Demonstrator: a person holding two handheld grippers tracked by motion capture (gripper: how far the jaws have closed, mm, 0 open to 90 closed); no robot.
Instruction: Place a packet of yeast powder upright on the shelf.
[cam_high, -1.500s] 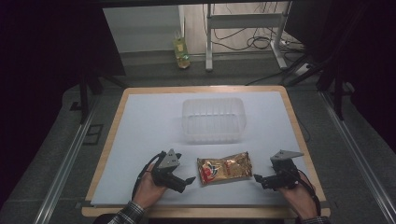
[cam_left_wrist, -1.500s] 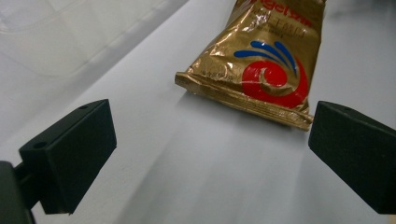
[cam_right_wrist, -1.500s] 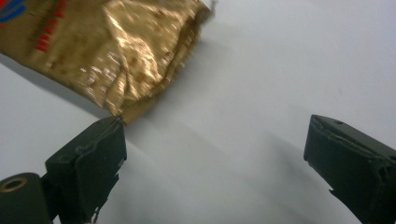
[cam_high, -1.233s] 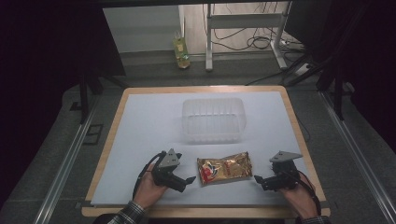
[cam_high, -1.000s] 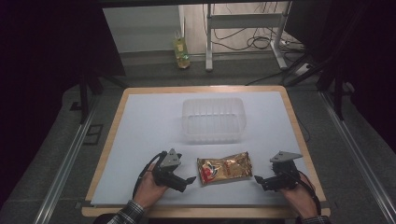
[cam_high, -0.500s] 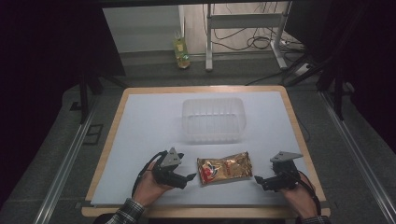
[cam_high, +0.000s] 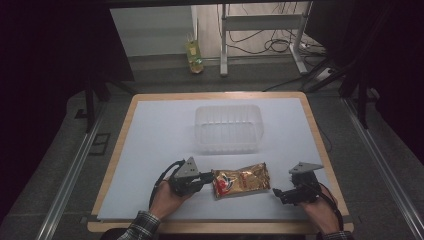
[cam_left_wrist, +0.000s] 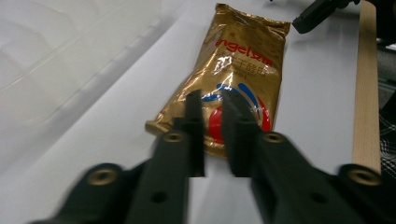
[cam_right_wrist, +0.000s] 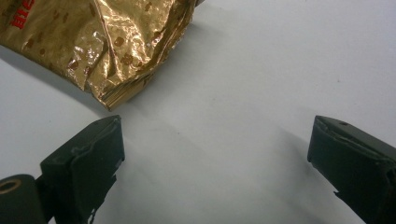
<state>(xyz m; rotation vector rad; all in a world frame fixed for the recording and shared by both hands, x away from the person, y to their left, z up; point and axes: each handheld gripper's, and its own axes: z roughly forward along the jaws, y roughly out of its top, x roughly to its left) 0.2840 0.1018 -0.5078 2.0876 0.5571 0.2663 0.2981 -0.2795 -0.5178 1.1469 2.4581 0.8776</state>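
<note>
packet: crinkled gold foil snack packet (cam_high: 241, 180) flat on white table sheet (cam_high: 160, 135), near clear plastic tub (cam_high: 228, 128)
my left gripper (cam_left_wrist: 212, 105): jaws nearly together at packet's end, likely to pinch it
my right gripper (cam_right_wrist: 212, 140): jaws spread wide, beside packet's corner, ready

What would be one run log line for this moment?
left gripper: nearly shut at packet end | right gripper: open, beside packet | tub: empty

- left claw (cam_high: 206, 177): black body, grey three-cornered plate on top, black cable looping off it
- left claw arms: brass-coloured screws, small round holes
- right claw (cam_high: 276, 191): black, same grey plate, chipped jaw edges
- sleeve (cam_high: 141, 228): plaid, dark and light checks
</note>
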